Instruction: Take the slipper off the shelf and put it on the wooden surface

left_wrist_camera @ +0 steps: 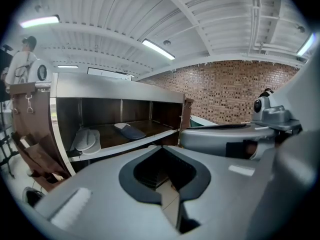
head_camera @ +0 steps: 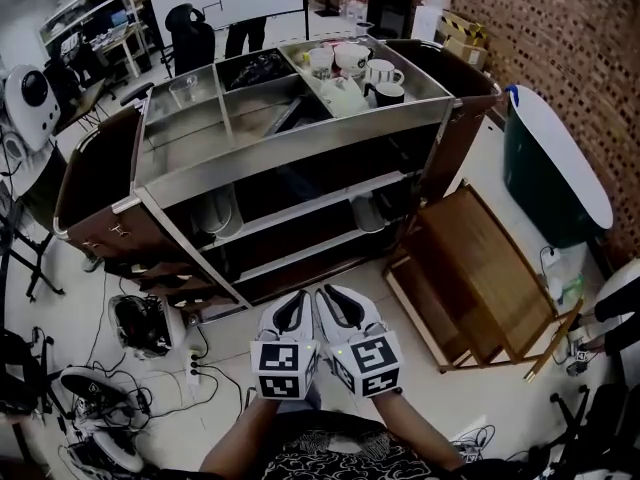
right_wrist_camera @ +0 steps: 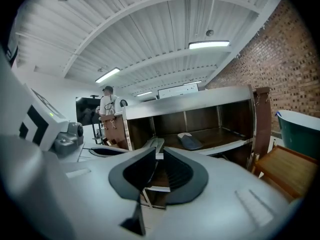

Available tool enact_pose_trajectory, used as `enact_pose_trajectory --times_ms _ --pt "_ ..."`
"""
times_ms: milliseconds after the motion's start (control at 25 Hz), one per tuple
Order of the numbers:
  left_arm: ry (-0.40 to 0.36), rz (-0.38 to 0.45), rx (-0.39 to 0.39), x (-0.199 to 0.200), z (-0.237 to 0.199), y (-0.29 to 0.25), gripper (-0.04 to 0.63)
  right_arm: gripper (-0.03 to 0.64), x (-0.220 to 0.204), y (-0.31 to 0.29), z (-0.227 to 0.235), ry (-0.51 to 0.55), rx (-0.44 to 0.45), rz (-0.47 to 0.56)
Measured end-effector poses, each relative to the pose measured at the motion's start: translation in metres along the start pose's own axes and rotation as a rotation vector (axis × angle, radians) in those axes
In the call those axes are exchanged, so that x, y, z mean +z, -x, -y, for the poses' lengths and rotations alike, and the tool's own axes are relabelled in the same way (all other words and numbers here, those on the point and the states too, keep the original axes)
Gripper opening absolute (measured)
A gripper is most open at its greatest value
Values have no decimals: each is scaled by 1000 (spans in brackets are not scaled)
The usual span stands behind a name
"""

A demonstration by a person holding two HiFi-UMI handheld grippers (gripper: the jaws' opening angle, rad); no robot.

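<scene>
Facing the rack: two hand-held tools sit side by side, close to the person's body, in front of a tall steel-and-dark-wood shelf trolley [head_camera: 300, 148] on a pale tiled floor.
Left tool [head_camera: 296, 300]: its own view shows the jaws [left_wrist_camera: 162, 156] drawn together with only a thin slit between the dark pads. Nothing is held.
Right tool [head_camera: 331, 298]: it is closed the same way [right_wrist_camera: 156, 156], with a narrow gap and nothing in it.
Slipper: a dark blue-grey slipper with a pale lining [left_wrist_camera: 129, 130] lies flat on the trolley's open shelf board. It is near the middle of the board and well apart from both tools. The right gripper view shows it there too [right_wrist_camera: 190, 141].
Shelf neighbours: a pale grey flat pair [left_wrist_camera: 86, 141], too small to identify, rests at the end of the same board. It is apart from the slipper.
Wooden surface: a low brown slatted wooden surface with a raised frame [head_camera: 480, 258] stands on the floor just beside the trolley's right end. Its corner shows in the right gripper view [right_wrist_camera: 290, 166].
Trolley top: white cups and a white teapot [head_camera: 352, 63] crowd the right compartment of the steel top tray.
Surroundings: a dark green tub with a white lid [head_camera: 545, 183] stands against a brick wall [head_camera: 570, 38] beyond the wooden surface. A person in a white top [right_wrist_camera: 107, 104] stands beyond the trolley's far end.
</scene>
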State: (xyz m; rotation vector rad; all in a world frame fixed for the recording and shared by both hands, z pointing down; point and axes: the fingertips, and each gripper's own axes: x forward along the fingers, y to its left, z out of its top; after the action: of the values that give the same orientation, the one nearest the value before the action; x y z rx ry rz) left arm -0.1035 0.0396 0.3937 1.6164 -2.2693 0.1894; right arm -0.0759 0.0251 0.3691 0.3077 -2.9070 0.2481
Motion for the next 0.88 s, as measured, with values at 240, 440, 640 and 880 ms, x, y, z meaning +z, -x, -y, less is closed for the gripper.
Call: enact_pose_trajectory --times_ms 240,440,640,880 --pt "-4 0 -17 20 -36 -33 5 21 13 -51 9 2 -10 -12" --pt "-1 9 -39 34 -60 -55 5 23 25 -88 15 11 -16 -4" --pt "9 16 -49 41 -83 -71 5 21 30 -118 22 29 -24 13" --pt "6 22 -60 42 -101 -83 5 34 30 -144 33 21 -37 5"
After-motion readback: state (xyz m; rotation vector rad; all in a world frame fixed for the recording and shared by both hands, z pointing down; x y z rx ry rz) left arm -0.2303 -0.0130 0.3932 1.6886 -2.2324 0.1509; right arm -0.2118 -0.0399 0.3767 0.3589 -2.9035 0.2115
